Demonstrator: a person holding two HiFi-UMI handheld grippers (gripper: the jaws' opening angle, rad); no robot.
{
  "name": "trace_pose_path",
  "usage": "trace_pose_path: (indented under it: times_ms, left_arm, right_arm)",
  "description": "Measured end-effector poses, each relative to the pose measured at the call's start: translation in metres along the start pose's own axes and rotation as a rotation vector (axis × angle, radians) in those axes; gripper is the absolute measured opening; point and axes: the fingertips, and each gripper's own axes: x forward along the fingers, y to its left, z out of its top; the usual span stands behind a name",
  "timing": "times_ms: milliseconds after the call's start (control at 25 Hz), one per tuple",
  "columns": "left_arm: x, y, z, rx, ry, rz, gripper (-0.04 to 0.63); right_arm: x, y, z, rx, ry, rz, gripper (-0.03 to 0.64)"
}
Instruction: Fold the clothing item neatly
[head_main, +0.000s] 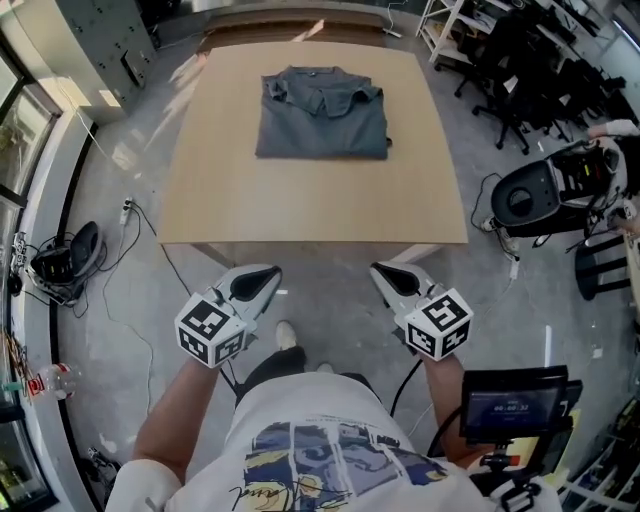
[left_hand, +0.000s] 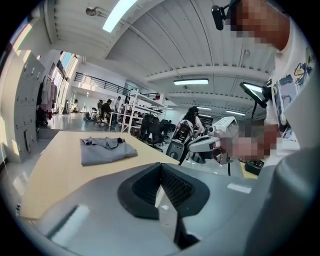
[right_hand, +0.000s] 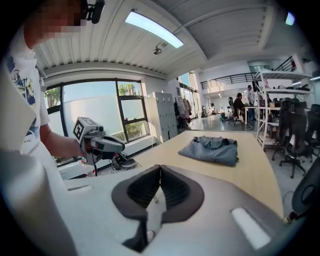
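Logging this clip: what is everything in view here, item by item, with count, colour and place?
shirt: one, grey, folded, on the far half of the table.
table: one, light wood, in front of the person.
office chairs: several, black, on the floor beyond the table's right side.
round machine: one, black, on the floor right of the table; what kind is unclear.
screen unit: one, black with a lit display, at the person's right side.
left hand-held gripper: one, pale grey with a marker cube, short of the table's near edge, jaws together, empty.
right hand-held gripper: one, same colours, beside the left one, jaws together, empty.
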Motion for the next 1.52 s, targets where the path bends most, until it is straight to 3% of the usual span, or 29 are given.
trace_pose_path:
  times_ms: [360,680,1520]
  left_arm:
    - [-0.007,-0.103,-0.007,0.020,-0.008,0.001,0.008]
    - [-0.027,-0.145,-0.036,0.017,0.028,-0.001,0.008]
    - [-0.013,-0.171,-0.027,0.072,0.046,-0.029,0.008]
  right_arm:
    - [-0.072,0.034,-0.032,-0.059,-0.019,0.043,0.003]
    - [-0.108,0.063,-0.042,-0.090,-0.051,0.047,0.003]
    - [-0.137,0.059,-0.061,-0.086,-0.048,0.008,0.003]
